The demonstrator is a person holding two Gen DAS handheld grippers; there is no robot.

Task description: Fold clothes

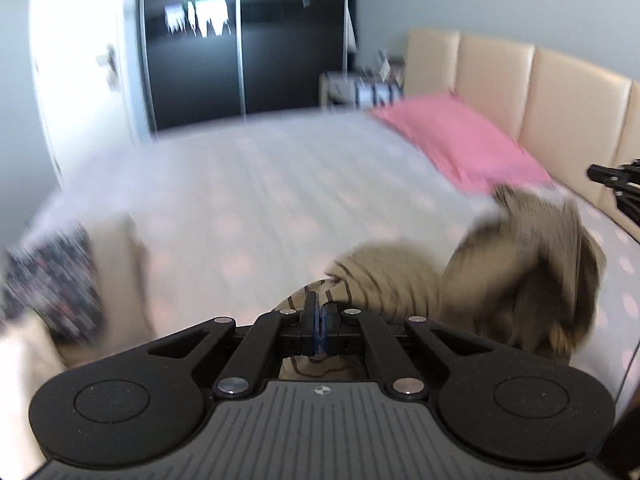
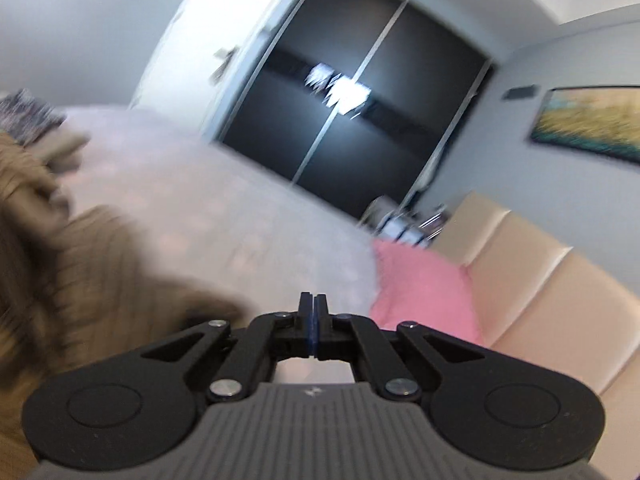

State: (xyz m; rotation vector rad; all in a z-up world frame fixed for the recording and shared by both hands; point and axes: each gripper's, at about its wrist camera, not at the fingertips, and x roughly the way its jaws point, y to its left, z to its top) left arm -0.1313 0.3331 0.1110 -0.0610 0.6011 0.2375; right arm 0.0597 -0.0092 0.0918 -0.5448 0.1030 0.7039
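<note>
Tan dark-striped top, pink pillow, black wardrobe.

Both views motion-blurred; sweater cut off at left edge.

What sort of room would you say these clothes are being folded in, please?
Most likely a bedroom: a made bed with a pink pillow, a padded headboard and a dark sliding-door wardrobe. The striped tan garment lies on the bed.
</note>
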